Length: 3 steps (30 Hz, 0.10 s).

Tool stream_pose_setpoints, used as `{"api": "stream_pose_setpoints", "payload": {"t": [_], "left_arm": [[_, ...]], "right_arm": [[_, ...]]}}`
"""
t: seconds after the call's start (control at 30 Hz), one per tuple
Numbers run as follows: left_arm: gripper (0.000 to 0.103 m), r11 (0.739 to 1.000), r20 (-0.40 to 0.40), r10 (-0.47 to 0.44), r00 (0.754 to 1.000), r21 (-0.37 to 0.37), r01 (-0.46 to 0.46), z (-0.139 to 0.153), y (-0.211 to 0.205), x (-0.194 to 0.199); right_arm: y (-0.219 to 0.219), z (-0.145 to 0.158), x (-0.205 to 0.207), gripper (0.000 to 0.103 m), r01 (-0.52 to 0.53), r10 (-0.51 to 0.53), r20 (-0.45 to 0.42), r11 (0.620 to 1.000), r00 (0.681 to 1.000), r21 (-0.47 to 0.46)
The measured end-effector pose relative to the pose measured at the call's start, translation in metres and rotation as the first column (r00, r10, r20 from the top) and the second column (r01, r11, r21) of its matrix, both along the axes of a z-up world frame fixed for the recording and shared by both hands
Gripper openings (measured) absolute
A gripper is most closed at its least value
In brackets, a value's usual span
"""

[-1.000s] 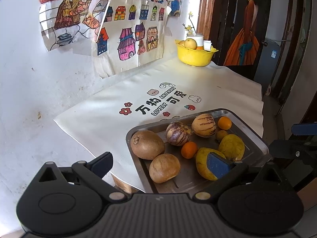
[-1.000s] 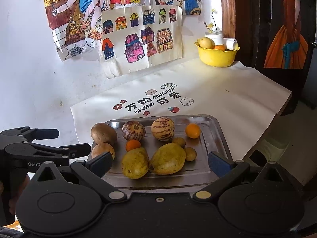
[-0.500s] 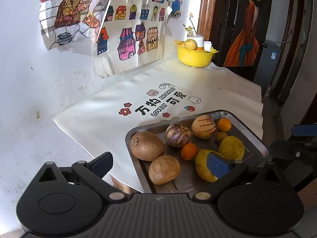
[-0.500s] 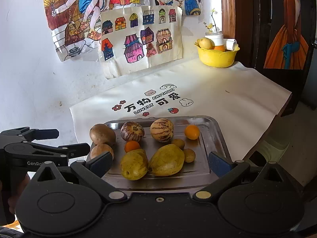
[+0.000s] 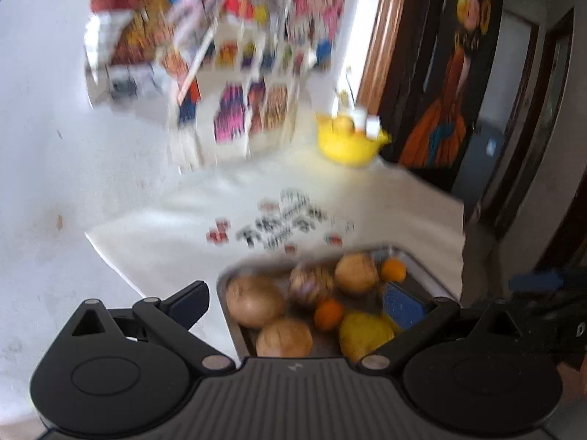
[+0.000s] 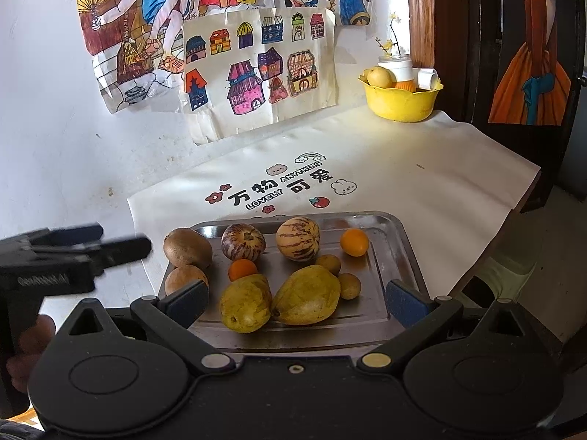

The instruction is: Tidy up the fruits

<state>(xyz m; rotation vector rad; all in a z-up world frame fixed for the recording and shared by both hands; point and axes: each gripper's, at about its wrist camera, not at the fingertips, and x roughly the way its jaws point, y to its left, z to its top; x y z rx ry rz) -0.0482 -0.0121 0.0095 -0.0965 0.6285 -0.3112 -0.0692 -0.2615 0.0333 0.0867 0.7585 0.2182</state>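
Observation:
A steel tray (image 6: 385,227) at the near table edge holds several fruits: two brown round ones (image 6: 187,248), two striped melons (image 6: 297,238), two yellow mangoes (image 6: 306,295), small oranges (image 6: 354,242) and small brown fruits. The tray (image 5: 414,260) also shows blurred in the left wrist view. My left gripper (image 5: 293,300) is open and empty just before the tray's left end; it shows at the left of the right wrist view (image 6: 121,242). My right gripper (image 6: 293,299) is open and empty at the tray's near side.
A yellow bowl (image 6: 401,101) with a fruit and small containers stands at the far right of the white mat (image 6: 422,183). Children's drawings (image 6: 256,73) hang on the white wall. A dark door and the table's right edge lie to the right.
The left gripper has moved fast, so its view is blurred and the scene has dropped in frame. The right gripper has edged slightly closer to the tray. No fruit has moved.

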Motion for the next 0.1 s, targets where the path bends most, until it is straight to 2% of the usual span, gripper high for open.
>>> {"api": "stream_pose_setpoints", "payload": {"t": [0.1], "left_arm": [[0.103,1.0,0.01,0.014,1.0,-0.002,-0.014,0.0009,0.0005,0.0035]], "right_arm": [[-0.0022,-0.0029,0.0021,0.102,0.004,-0.004,-0.008,1.0,1.0,0.006]]}}
